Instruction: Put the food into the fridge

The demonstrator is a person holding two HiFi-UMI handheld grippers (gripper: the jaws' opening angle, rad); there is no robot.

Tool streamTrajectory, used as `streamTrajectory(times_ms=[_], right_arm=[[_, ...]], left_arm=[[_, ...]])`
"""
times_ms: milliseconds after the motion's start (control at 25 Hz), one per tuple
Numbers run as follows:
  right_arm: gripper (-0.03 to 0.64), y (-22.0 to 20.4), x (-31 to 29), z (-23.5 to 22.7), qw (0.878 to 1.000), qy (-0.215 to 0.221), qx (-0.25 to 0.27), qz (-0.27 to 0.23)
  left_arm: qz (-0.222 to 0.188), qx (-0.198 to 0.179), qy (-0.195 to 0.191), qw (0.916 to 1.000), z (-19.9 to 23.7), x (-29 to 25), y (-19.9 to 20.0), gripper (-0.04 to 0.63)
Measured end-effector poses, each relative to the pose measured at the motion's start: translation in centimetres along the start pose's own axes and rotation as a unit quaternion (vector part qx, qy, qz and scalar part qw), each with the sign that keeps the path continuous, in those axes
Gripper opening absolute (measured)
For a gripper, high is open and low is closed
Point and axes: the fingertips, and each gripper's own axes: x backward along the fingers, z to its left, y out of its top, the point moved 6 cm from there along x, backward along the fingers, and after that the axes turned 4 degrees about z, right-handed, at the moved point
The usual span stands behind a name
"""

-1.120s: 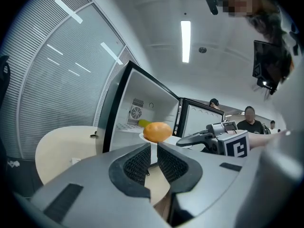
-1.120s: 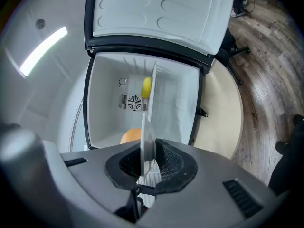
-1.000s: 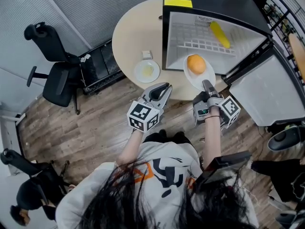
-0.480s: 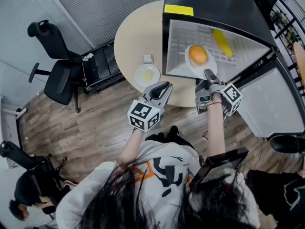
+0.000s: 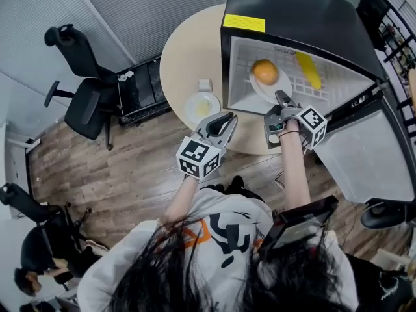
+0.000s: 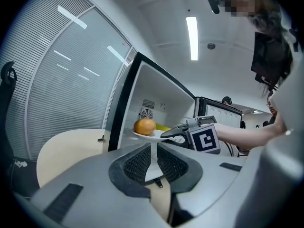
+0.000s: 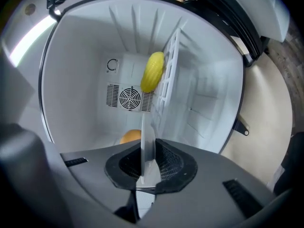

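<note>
A black mini fridge (image 5: 292, 18) stands open on the round table (image 5: 188, 51). My right gripper (image 5: 279, 97) is shut on the near rim of a white plate (image 5: 281, 83) that carries an orange (image 5: 265, 71), and the plate is inside the fridge's opening. In the right gripper view the plate (image 7: 146, 141) stands edge-on between the pads, with the orange (image 7: 130, 137) behind it. A long yellow food (image 5: 309, 70) lies on the wire shelf (image 7: 168, 75). My left gripper (image 5: 224, 123) hovers at the table's near edge, narrowly open and holding nothing.
A small plate (image 5: 201, 104) with a pale food and a small white block (image 5: 204, 84) sit on the table left of the fridge. The fridge door (image 5: 351, 155) hangs open to the right. Office chairs (image 5: 84, 103) stand at the left on the wood floor.
The right gripper has carried the plate with the orange forward, from in front of the fridge into its opening. The left gripper has moved a little toward the table.
</note>
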Motion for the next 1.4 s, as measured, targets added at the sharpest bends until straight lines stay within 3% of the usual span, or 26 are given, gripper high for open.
streamTrajectory(times_ms=[240,720,880,1000,1400], right_arm=[[0.04,-0.5,-1.3,0.2,1.0,0.001,-0.026,0.009],[0.044,0.0,-2.4,0.5,0.999,0.033,-0.01,0.032],[0.158,0.8,-2.6,0.8,0.997,0.058,0.026,0.039],[0.229,0.7,-2.5,1.2,0.997,0.048,0.051,0.041],[0.234,1.2,0.1,-0.2,0.998,0.031,0.061,0.006]], left_arm=[[0.003,0.001,0.01,0.9999,0.5,-0.8,-0.1,0.049],[0.013,0.004,0.011,0.9999,0.9,-2.2,-0.4,0.049],[0.014,0.003,0.006,0.9999,0.7,-2.6,-0.5,0.049],[0.015,0.005,0.007,0.9999,0.8,-2.6,-0.5,0.049],[0.012,0.008,0.016,0.9998,1.5,-2.3,-0.4,0.049]])
